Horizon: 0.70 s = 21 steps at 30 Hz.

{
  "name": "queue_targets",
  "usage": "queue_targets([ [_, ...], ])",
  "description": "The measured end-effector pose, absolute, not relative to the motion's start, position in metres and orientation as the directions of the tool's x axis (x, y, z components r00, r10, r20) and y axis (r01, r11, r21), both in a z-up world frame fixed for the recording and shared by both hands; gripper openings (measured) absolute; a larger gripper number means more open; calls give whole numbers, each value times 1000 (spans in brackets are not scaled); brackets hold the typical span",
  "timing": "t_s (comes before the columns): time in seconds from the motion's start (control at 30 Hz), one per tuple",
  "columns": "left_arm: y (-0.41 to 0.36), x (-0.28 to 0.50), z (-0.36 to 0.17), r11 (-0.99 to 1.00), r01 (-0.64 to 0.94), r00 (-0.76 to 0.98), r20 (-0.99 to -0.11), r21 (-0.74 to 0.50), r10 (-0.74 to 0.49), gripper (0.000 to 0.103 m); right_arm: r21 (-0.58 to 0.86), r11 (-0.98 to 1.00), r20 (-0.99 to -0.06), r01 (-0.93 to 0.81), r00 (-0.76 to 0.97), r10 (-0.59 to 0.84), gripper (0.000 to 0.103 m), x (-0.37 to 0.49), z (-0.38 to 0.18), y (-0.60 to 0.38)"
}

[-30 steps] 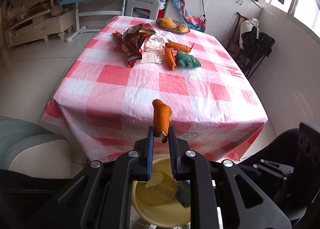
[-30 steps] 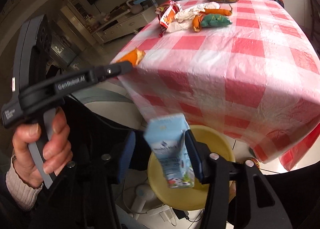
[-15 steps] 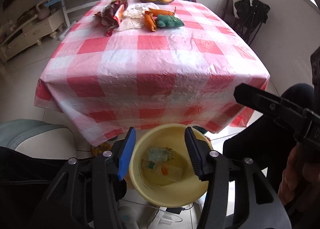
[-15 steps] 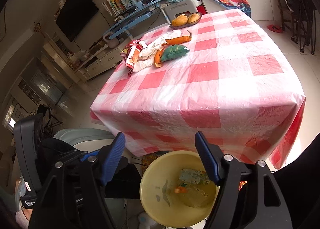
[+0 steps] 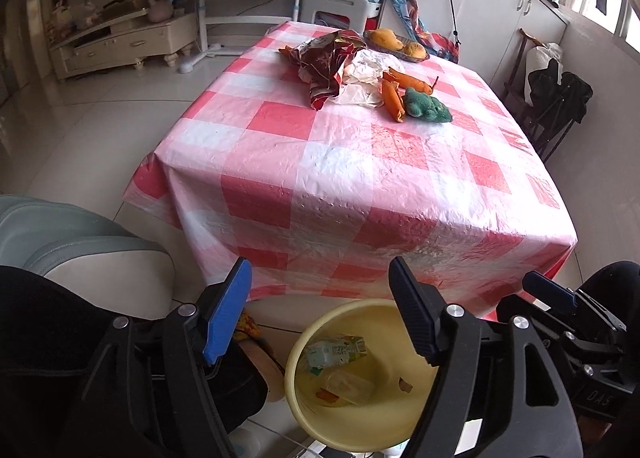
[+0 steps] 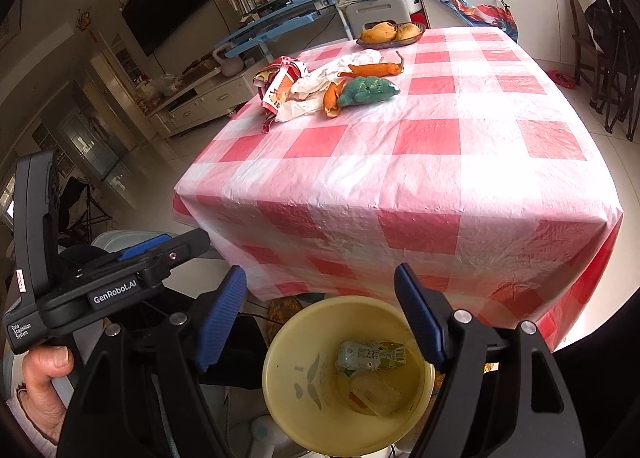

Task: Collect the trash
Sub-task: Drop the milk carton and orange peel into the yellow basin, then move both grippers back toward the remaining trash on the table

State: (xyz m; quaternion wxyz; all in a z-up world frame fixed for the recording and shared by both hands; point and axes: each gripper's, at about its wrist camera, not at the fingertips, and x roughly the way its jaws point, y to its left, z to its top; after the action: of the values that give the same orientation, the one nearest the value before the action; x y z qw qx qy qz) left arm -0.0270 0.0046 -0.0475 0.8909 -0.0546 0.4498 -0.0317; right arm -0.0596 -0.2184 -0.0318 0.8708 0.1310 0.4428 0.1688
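Note:
A yellow bin (image 5: 298, 342) (image 6: 280, 338) stands on the floor below the near edge of the checked table. In it lie a drink carton (image 5: 336, 350) (image 6: 372, 354), a clear plastic box (image 5: 350, 386) and bits of orange peel. My left gripper (image 5: 318, 270) and right gripper (image 6: 320, 274) both hover over the bin. Their jaws are opening, with nothing between them. At the table's far end lie a snack wrapper (image 5: 324, 61) (image 6: 280, 85), white paper (image 5: 364, 73), orange peels (image 5: 392, 97) and a green net bag (image 5: 426, 107) (image 6: 368, 89).
A dish of fruit (image 5: 396, 43) (image 6: 390, 33) sits at the table's far edge. A grey-and-white seat (image 5: 80, 250) stands left of the bin. A hand (image 6: 44, 366) holds the left tool's handle. Dark chairs (image 5: 556, 97) stand at the right wall.
A second ago the left gripper was shut on an orange peel and the right held the carton above the bin. Both jaws have opened, and the carton and peel now lie in the bin.

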Motion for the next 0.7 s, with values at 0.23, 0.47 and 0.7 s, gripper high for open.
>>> queue_targets([
  [0.23,5,-27,-46,993,-12,612,-786,-116,-84,74,357,914,-733,-192,548,402,74,-61,-33,-214],
  [0.47,7,-25,-46,993,-28,619,-781,-118,-75,75,352,916,-735,-193,548,399,74,-61,-32,-214],
  [0.7,8,-24,-46,992,-32,622,-780,-119,-73,76,348,917,-735,-195,550,396,74,-61,-32,-214],
])
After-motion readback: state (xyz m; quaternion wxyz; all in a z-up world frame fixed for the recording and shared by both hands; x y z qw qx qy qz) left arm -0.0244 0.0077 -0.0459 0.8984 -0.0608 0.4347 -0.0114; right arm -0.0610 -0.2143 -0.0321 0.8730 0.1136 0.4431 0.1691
